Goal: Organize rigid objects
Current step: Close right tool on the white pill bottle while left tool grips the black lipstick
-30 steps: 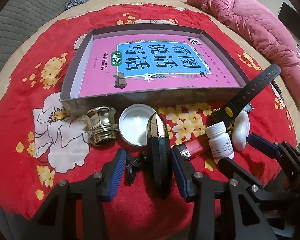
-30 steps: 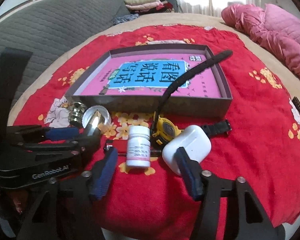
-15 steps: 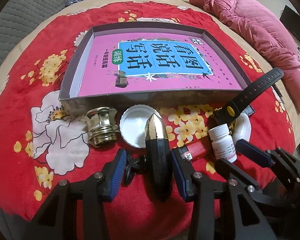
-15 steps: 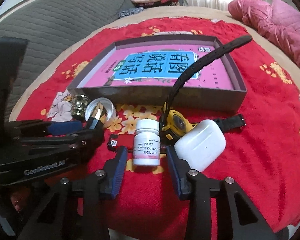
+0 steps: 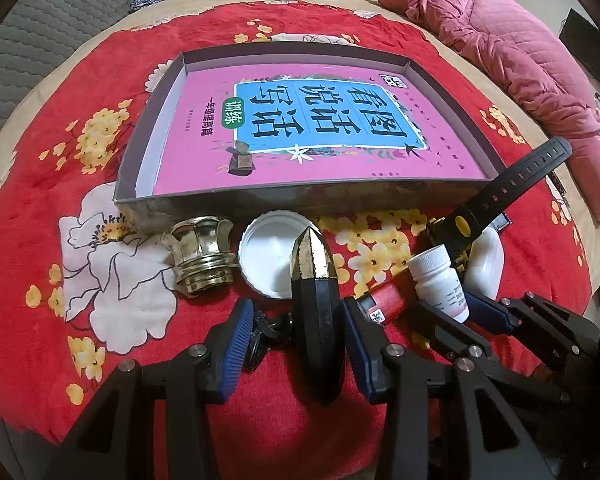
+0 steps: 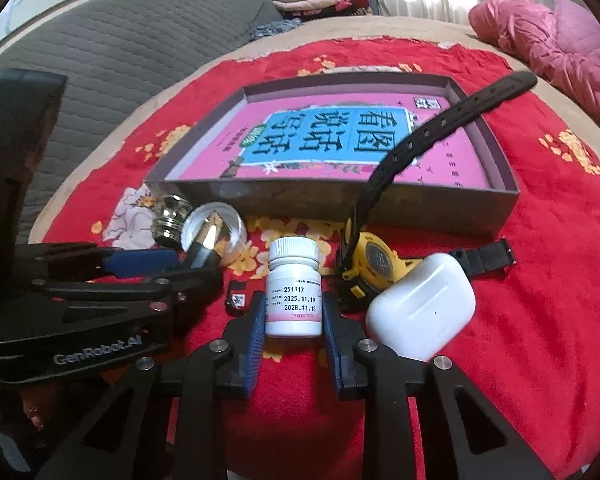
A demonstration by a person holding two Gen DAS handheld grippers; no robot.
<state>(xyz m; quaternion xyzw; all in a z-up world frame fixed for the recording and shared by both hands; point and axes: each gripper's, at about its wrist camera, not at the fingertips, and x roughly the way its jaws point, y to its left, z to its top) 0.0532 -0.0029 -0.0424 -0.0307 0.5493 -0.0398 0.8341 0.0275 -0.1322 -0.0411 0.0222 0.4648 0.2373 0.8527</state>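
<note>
Pill bottle (image 6: 293,287) stands upright on the red cloth (image 6: 540,320) near its front edge, between the right gripper (image 6: 293,334) pads, now nearly touching; earlier they were wide. Left gripper (image 5: 292,340) straddles the black-and-gold object (image 5: 316,304), gaps both sides. Box (image 6: 500,200) lies straight ahead.

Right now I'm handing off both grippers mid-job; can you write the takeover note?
Left gripper: fingers straddle the black, gold-tipped bottle lying on the red cloth; there is a gap on the left side, so it is not clamped.
Right gripper: fingers sit against the upright white pill bottle; whether they clamp it, I cannot tell.
On the cloth before the box: gold cap, white lid, red lighter, yellow watch, white earbud case.
Done: nothing; the box holds only a pink book.
Left: move every item into the box.
</note>
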